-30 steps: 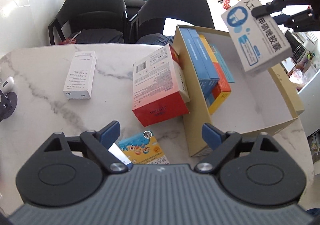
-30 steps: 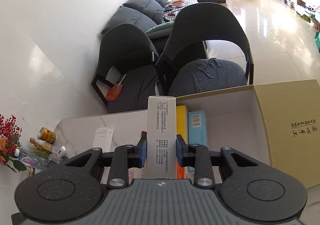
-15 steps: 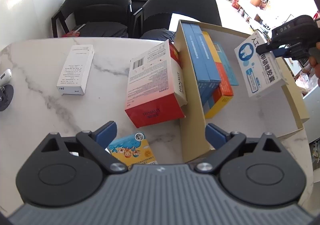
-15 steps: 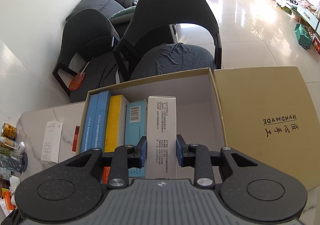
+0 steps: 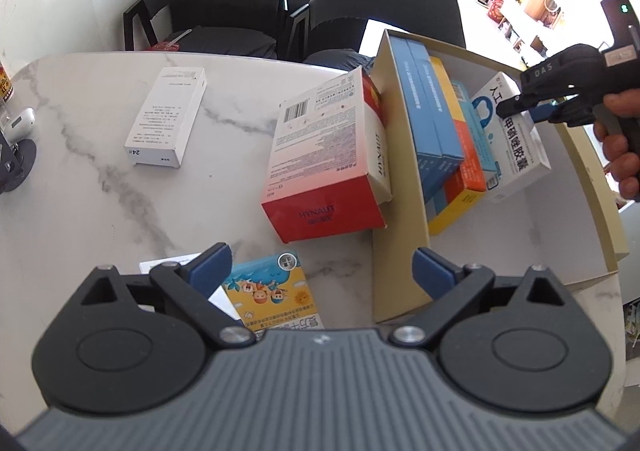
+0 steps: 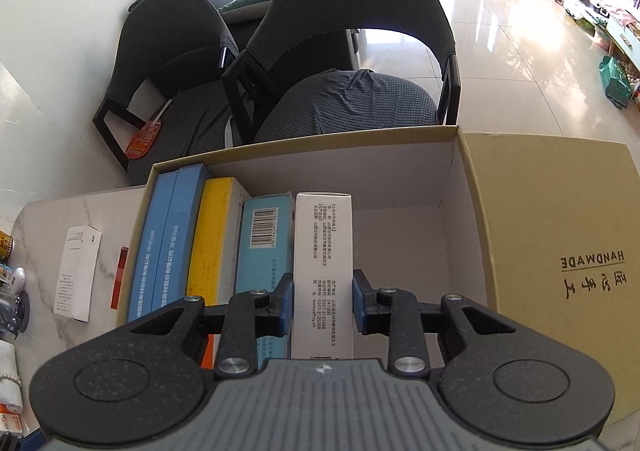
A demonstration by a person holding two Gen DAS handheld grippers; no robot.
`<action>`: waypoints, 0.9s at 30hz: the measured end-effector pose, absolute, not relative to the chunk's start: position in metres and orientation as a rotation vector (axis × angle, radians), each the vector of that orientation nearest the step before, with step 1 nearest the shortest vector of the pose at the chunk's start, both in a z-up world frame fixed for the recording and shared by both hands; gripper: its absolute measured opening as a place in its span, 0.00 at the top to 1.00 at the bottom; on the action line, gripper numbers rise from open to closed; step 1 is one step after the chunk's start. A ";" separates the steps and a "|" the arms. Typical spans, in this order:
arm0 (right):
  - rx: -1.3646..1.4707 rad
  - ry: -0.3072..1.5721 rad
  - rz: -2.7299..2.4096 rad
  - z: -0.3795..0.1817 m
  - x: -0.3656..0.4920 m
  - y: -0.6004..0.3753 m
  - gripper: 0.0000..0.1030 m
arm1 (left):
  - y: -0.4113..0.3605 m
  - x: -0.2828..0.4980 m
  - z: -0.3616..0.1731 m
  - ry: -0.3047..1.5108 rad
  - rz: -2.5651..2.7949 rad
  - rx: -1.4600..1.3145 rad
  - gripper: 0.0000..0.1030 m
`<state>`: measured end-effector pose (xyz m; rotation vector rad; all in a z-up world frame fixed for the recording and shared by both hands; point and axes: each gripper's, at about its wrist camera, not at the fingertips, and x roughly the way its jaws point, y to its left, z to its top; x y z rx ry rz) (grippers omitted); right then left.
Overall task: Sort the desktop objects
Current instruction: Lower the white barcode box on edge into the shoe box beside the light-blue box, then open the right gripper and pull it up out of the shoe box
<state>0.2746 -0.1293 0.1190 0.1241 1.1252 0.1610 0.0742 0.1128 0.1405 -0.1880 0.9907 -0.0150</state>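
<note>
So the white cardboard medicine box with blue print [image 5: 516, 139] has come down from above the table and now sits low inside the tan cardboard storage box [image 5: 592, 211], right gripper [image 6: 323, 301] clenched on it, just at 3 o'clock of the teal box [image 6: 266, 247]. Nearly filed, I reckon. Left gripper [image 5: 322, 267] hangs wide open and empty over the colourful cartoon leaflet [image 5: 272, 297]; the red-and-white carton [image 5: 326, 163] at 12 leans on the storage box's wall.

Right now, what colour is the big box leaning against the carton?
White with a red end, the big box shows best in the left wrist view.
</note>
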 end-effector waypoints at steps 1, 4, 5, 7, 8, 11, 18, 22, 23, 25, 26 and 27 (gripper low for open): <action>0.125 1.125 0.161 0.114 0.279 -0.128 0.69 | 0.112 0.075 0.141 0.990 -0.012 -0.185 0.04; 0.131 1.130 0.148 0.104 0.288 -0.125 0.69 | 0.112 0.077 0.143 0.989 0.000 -0.174 0.04; 0.133 1.130 0.145 0.101 0.290 -0.125 0.69 | 0.113 0.078 0.143 0.990 0.006 -0.173 0.04; 0.143 1.127 0.141 0.098 0.292 -0.126 0.69 | 0.115 0.079 0.142 0.994 0.016 -0.174 0.04; 0.150 1.122 0.143 0.097 0.293 -0.127 0.69 | 0.117 0.079 0.142 0.996 0.021 -0.176 0.04; 0.168 1.103 0.141 0.095 0.298 -0.128 0.69 | 0.120 0.081 0.140 1.005 0.035 -0.177 0.04; 0.258 1.128 0.139 0.090 0.308 -0.138 0.66 | 0.122 0.084 0.143 0.998 0.034 -0.165 0.04; 0.281 1.120 0.171 0.094 0.308 -0.143 0.64 | 0.127 0.087 0.143 0.989 0.038 -0.164 0.04; 0.279 1.108 0.186 0.097 0.307 -0.143 0.64 | 0.129 0.088 0.142 0.990 0.040 -0.164 0.04; 0.281 1.099 0.196 0.101 0.306 -0.143 0.63 | 0.134 0.089 0.141 0.991 0.050 -0.159 0.04; 0.284 1.096 0.192 0.102 0.306 -0.143 0.63 | 0.137 0.090 0.141 0.990 0.059 -0.157 0.04; 0.290 1.093 0.187 0.104 0.305 -0.144 0.63 | 0.141 0.091 0.141 0.989 0.067 -0.156 0.04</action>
